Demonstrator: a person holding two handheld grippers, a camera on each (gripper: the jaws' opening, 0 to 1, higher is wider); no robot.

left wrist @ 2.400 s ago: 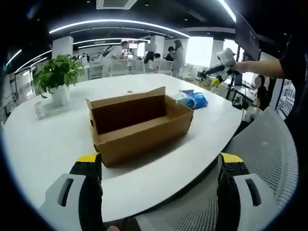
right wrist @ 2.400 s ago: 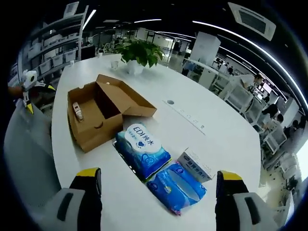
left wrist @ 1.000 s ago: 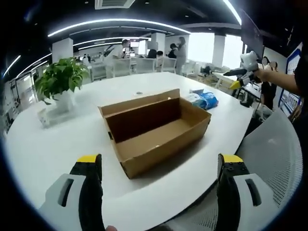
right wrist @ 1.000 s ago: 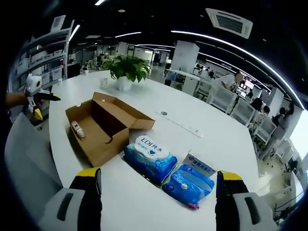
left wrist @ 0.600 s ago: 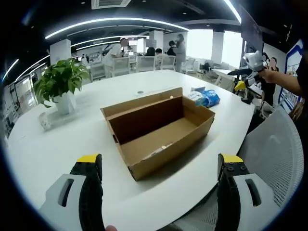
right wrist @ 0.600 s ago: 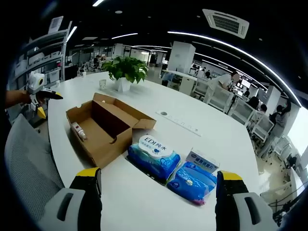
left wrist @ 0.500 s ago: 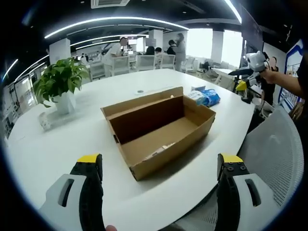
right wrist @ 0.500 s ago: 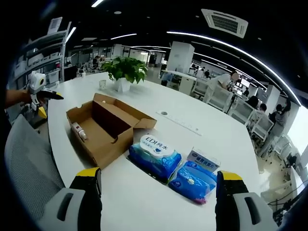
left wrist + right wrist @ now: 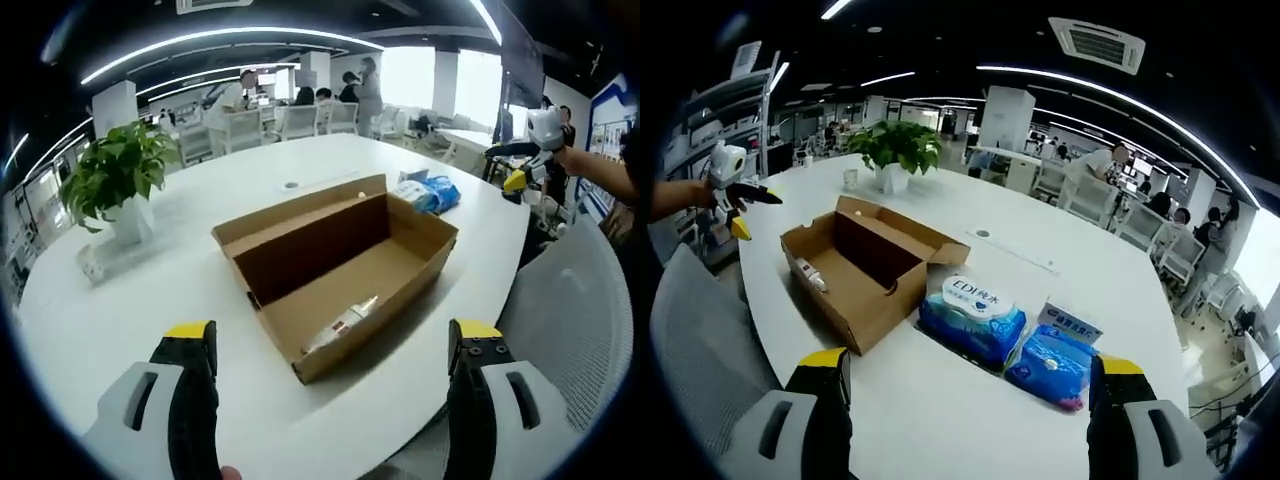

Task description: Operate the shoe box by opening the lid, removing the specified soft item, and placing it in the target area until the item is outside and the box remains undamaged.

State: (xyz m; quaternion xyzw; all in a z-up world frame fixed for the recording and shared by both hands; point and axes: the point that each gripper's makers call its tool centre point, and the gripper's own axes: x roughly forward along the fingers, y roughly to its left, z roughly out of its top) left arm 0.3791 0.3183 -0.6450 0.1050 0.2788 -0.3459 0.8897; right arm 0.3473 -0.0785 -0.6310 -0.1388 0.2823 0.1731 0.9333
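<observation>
Left gripper view, left to right: potted plant [image 9: 112, 175] at the far left of the white table [image 9: 120, 330], a small clear cup [image 9: 92, 262] just in front of it. Left gripper [image 9: 331, 385] hangs over the near table edge, jaws spread wide, nothing between them. Centre: cardboard shoe box [image 9: 340, 262], lid open and folded back on the far side, box well clear of both jaws. A small whitish item [image 9: 342, 322] lies flat on the box floor near the front corner; too small to tell what it is. Beyond the box's right end, blue wipe packs [image 9: 428, 193] sit on the table. Far right: the right gripper [image 9: 525, 165] held by a person's hand off the table edge, and a grey mesh chair back [image 9: 565, 320] below it. Right gripper view, left to right: left gripper [image 9: 740, 200] in a hand at the far left, then the open box [image 9: 865, 270] with the same item [image 9: 812, 274] inside, a white-lidded blue wipe pack [image 9: 973, 312] just beside the box, a second blue pack [image 9: 1052, 366] next to that with a small white carton [image 9: 1073, 324] behind it. Right gripper [image 9: 970, 385] jaws wide apart, empty, above the near table edge.
</observation>
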